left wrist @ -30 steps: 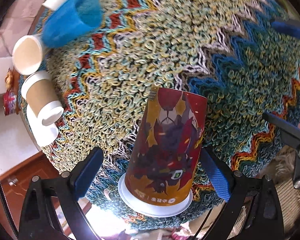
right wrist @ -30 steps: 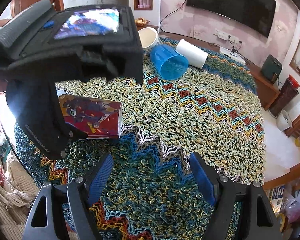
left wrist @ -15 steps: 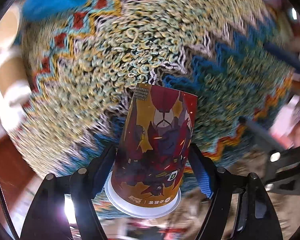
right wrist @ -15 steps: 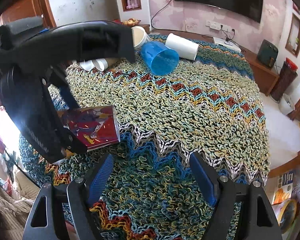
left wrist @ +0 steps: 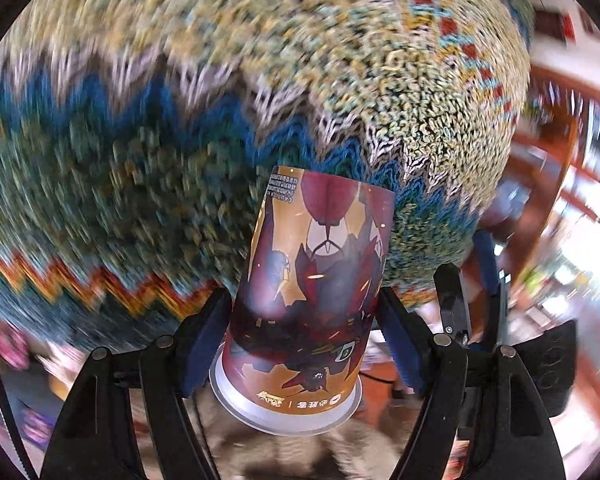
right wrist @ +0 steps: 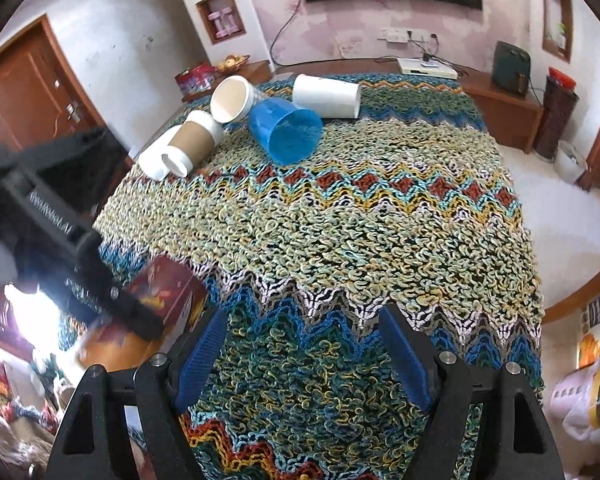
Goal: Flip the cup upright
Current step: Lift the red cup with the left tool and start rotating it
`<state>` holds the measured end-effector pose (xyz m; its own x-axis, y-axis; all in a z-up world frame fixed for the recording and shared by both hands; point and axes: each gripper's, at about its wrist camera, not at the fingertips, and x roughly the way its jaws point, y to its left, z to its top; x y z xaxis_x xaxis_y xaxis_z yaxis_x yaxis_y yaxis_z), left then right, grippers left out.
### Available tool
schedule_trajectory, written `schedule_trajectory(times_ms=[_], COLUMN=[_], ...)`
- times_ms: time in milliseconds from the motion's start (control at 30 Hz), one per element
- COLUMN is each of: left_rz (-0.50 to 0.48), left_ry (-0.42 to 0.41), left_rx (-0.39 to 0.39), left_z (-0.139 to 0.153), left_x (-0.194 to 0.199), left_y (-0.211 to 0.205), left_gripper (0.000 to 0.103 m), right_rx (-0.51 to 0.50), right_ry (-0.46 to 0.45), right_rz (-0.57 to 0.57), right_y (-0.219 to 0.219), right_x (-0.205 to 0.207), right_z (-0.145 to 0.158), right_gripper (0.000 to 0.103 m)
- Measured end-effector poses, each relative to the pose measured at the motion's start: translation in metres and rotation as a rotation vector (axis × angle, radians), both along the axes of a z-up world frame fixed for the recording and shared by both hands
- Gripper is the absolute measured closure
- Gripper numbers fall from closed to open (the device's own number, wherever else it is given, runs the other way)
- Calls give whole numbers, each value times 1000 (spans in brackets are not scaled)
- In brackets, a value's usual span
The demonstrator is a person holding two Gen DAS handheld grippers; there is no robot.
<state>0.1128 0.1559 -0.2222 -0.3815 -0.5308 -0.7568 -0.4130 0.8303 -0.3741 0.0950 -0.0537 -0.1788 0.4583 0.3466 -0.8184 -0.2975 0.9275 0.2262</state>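
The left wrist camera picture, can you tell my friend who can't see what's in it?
The left gripper is shut on a red and gold cartoon cup, rim toward the camera. Behind it is a blurry zigzag woven cloth in blue, green, yellow and orange. The right gripper shows at the right.

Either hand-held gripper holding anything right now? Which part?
Left hand-held gripper holds the printed cup, its fingers clamped on opposite sides of the wall near the rimmed end. Right hand-held gripper is open, holding nothing.
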Motion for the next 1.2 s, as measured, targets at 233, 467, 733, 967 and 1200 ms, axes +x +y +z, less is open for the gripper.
schedule_trajectory(times_ms=[233, 467, 733, 967, 1200], left_rz=[436, 719, 886, 658, 145], left_ry=[248, 413, 437, 275, -96], left_rx=[-274, -427, -457, -313, -55], left_z=[-37, -67, -93, -59, 5], left_x=[-52, -92, -103, -76, -39], left_y=[-1, -3, 20, 44, 10], left_gripper=[26, 26, 26, 19, 19], right_rx=[53, 69, 74, 73, 75], right_ry=[25, 21, 15, 20, 5], right_rz=[-75, -149, -179, -140, -150], right_y=[-11, -27, -30, -17, -22], right_x=[4, 6, 8, 9, 6], right_z=[1, 9, 12, 9, 15], right_gripper=[24, 24, 24, 24, 24])
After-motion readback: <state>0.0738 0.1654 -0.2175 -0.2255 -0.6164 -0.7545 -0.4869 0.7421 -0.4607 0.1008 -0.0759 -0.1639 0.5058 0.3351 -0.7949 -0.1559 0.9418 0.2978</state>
